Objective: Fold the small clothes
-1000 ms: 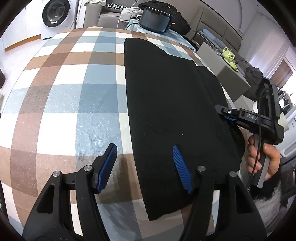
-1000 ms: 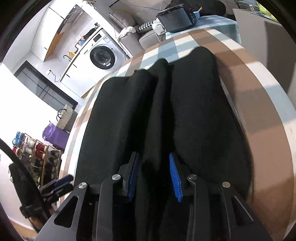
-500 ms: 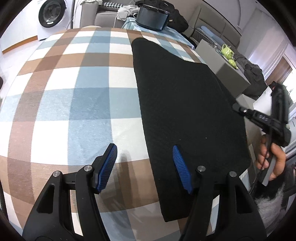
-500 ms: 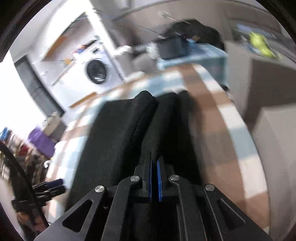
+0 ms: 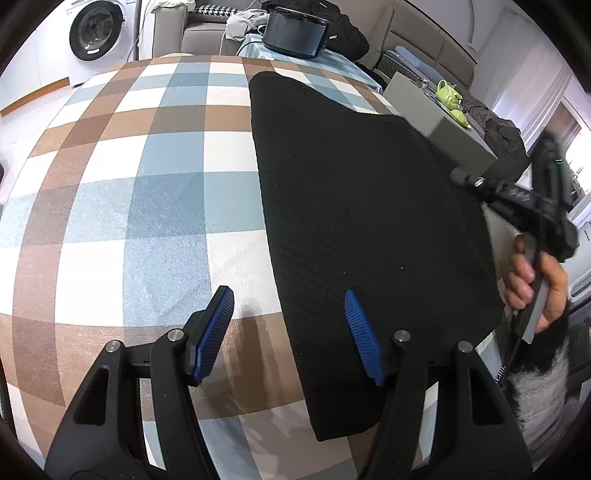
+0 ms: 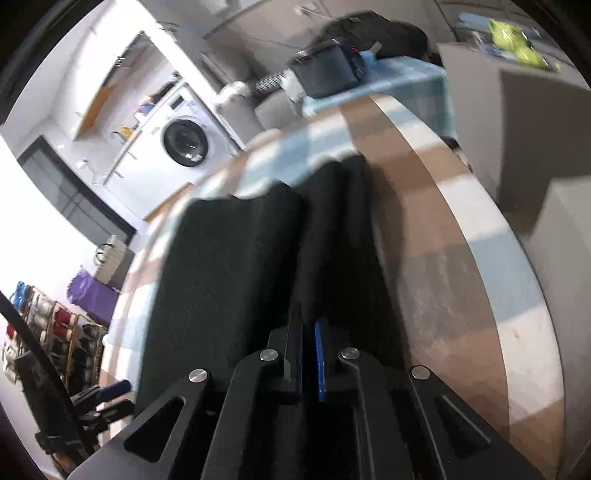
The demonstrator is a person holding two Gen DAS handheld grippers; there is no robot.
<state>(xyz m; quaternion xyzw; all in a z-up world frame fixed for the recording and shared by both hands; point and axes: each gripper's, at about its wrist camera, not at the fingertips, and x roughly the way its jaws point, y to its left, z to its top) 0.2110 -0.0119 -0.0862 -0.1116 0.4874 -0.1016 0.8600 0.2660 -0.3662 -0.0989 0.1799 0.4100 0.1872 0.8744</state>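
- The black ribbed knit garment (image 5: 365, 206) lies along the right edge of the brown, blue and white checked tablecloth (image 5: 147, 192).
- The right gripper (image 6: 308, 356) pinches a garment fold.
- The left gripper (image 5: 290, 332) hovers, fingers apart, empty.

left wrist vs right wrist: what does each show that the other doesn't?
Left wrist only: the black garment spread flat, the hand gripping the right gripper's handle, and the left gripper open above the checked cloth.
Right wrist only: the right gripper shut on a raised fold of the garment; a shoe rack.
Both: garment, checked cloth, washing machine.
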